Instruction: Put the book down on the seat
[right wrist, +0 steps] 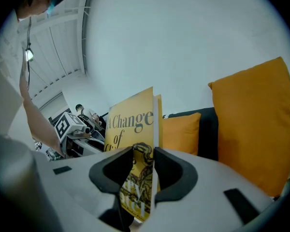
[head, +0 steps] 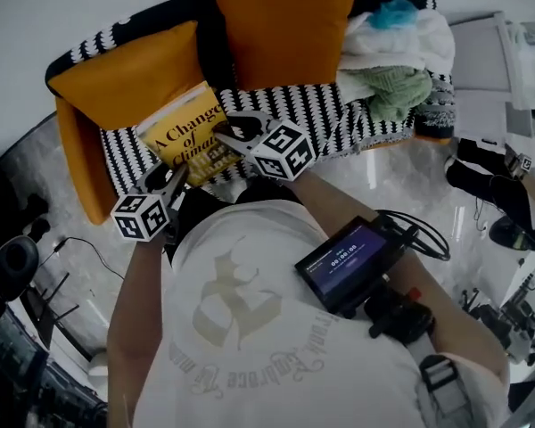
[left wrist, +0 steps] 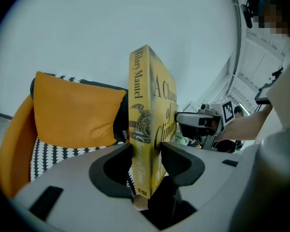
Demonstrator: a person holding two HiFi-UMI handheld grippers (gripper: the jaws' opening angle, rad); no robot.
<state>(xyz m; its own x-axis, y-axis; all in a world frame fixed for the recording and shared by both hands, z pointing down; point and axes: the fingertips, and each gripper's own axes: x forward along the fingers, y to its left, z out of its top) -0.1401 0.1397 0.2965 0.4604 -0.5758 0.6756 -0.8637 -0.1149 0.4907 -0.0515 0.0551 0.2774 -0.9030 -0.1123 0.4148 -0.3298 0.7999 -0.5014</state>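
Note:
A yellow book [head: 189,136] titled "A Change of Climate" is held over the black-and-white patterned seat [head: 321,105], between my two grippers. My left gripper [head: 174,178] grips its near lower edge. In the left gripper view the jaws [left wrist: 146,158] are shut on the spine end of the book [left wrist: 147,95], which stands upright between them. My right gripper [head: 234,134] holds the book's right side. In the right gripper view the book [right wrist: 133,120] sits between the pads [right wrist: 144,161], which press on its cover. Whether the book rests on the seat cannot be told.
Two orange cushions [head: 125,74] [head: 285,25] lean against the seat's back. A pile of white, green and blue laundry [head: 397,56] fills the seat's right end. An orange armrest [head: 76,163] bounds the left. A small screen device [head: 348,261] hangs on the person's chest.

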